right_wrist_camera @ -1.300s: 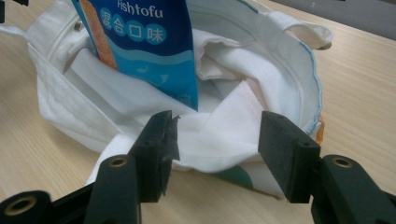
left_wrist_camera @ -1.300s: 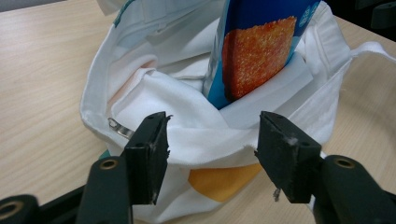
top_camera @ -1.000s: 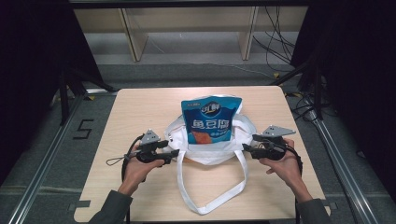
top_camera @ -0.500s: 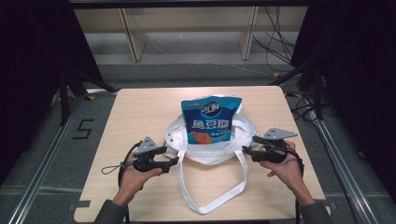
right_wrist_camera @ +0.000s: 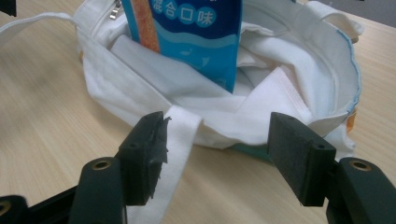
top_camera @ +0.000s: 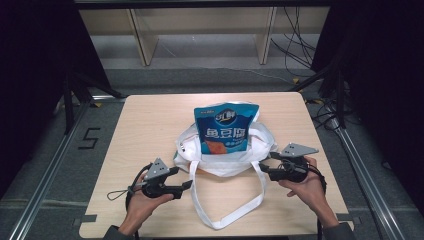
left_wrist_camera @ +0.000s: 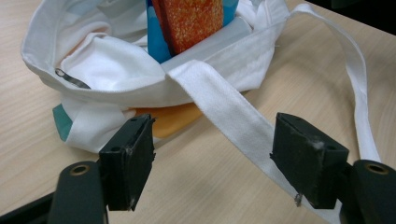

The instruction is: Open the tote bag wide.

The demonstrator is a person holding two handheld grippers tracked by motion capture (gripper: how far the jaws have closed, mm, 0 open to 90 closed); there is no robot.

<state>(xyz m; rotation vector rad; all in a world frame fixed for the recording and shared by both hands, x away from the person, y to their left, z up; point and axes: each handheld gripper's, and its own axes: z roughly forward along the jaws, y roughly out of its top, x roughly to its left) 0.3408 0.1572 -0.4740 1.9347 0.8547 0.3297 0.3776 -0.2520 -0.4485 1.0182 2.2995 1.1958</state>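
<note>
Your left gripper [top_camera: 186, 185] sits on the near left part of the table [top_camera: 150, 125], just off the near left corner of the white cloth bag [top_camera: 225, 160]. Its jaws stand spread and have just been opening further. In the left gripper view [left_wrist_camera: 212, 163], the bag's white strap [left_wrist_camera: 233, 116] runs across the wood between the two pads, close to the right-hand one; neither pad presses on it, so nothing is pinched.

Your right gripper [top_camera: 265, 171] lies at the near right corner of the bag, jaws pointing in toward it. They are also spread, and have just been opening a little. In the right gripper view [right_wrist_camera: 217, 154], the left pad sits right against the edge of the strap [right_wrist_camera: 180, 140] where it joins the bag's rim; the right pad stands apart from the cloth. No grip there either.

The bag rests slumped on the middle of the table, mouth open. A blue snack packet [top_camera: 227, 129] stands upright in it, top half above the rim. The strap loops out from the bag toward you, lying flat on the wood between your two hands. A bit of orange and teal print [left_wrist_camera: 173, 119] shows at the bag's lower edge in the left gripper view.
</note>
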